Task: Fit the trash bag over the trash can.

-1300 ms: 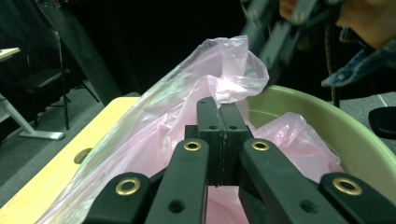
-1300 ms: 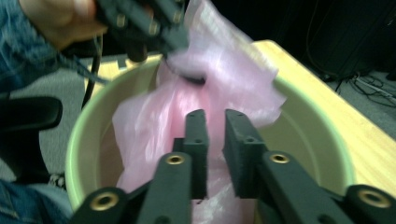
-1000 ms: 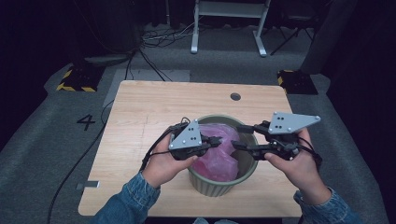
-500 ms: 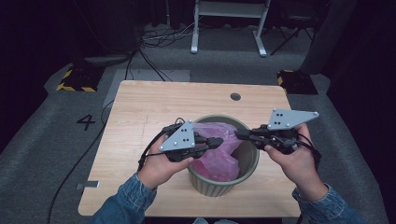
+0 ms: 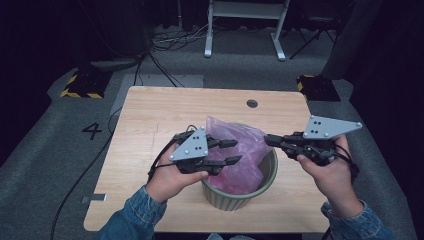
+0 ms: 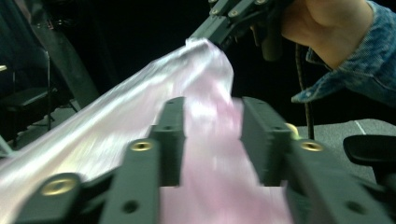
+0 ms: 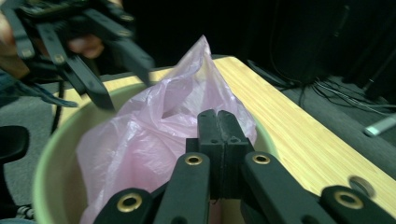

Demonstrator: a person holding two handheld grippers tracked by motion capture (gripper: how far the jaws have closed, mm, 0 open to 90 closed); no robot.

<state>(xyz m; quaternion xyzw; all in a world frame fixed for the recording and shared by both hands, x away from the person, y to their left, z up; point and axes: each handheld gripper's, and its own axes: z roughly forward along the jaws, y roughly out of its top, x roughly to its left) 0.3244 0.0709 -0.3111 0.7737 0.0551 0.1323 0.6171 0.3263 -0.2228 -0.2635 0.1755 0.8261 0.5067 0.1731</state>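
Two grippers meet over a pink bag [image 5: 240, 155] in the green bin [image 5: 235, 197] on the wooden table [image 5: 155, 112]. Left gripper [image 5: 231, 151] fingers just spread, bag blurry between them. Right gripper [image 5: 270, 140] fingers pinch its edge. Dark room, cables behind.

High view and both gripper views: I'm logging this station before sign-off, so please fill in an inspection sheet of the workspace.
Surface: wooden table, with a round hole near its far edge.
Job's things: green bin holding a pink bag, pulled up in a peak.
Clutter: nothing seen.
Grippers: left gripper open beside the bag, its jaws have just been opening; right gripper shut on the pink bag at the bin's rim.
Cables: black cable trailing from the left gripper; more on the floor.
Surroundings: dark room, grey floor with a 4, white frame.
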